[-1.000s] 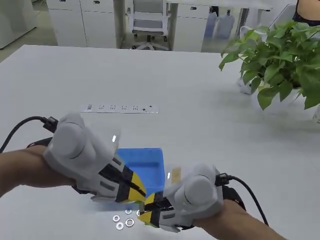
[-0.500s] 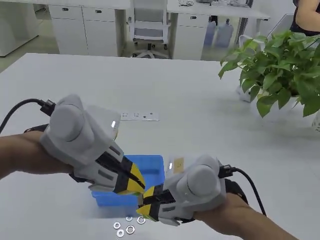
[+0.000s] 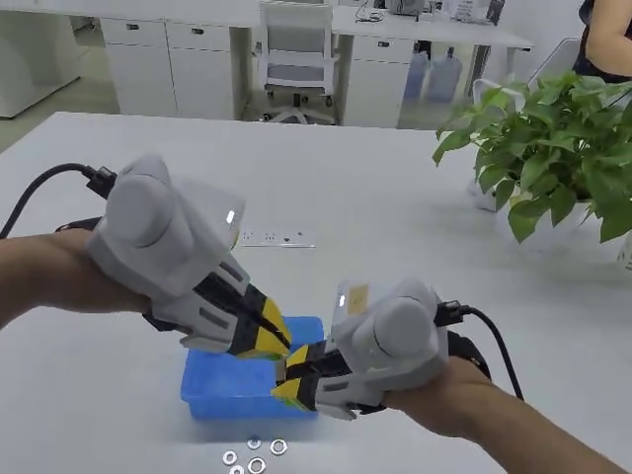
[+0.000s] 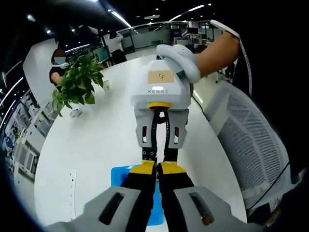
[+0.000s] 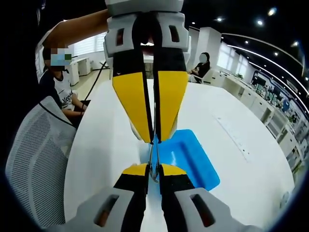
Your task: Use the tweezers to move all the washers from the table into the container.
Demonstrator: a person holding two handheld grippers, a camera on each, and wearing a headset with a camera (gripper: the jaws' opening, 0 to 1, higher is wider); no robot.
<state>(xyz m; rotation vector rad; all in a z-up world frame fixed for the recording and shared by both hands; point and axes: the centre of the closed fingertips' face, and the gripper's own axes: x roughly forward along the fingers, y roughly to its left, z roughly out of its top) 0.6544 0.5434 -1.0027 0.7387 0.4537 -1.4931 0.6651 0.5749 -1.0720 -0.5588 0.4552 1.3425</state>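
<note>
My left gripper (image 3: 275,341) and right gripper (image 3: 286,380) meet tip to tip above the near right part of the blue container (image 3: 222,393). A thin pair of metal tweezers (image 5: 153,155) runs between them. The right gripper (image 5: 154,170) is shut on one end, and the left gripper (image 5: 154,137) is shut on the other. In the left gripper view its own jaws (image 4: 157,166) are closed against the right gripper (image 4: 158,155), with the container (image 4: 117,175) below. Several small washers (image 3: 255,455) lie on the table just in front of the container.
A white power strip (image 3: 276,238) lies on the table beyond the container. A potted plant (image 3: 553,128) stands at the right. An office chair (image 3: 294,44) and desks sit past the table's far edge. Black cables trail from both grippers.
Both grippers, still tip to tip, have lifted away from the washers and now hang over the container's near edge. The head camera has tilted, so the scene sits lower.
</note>
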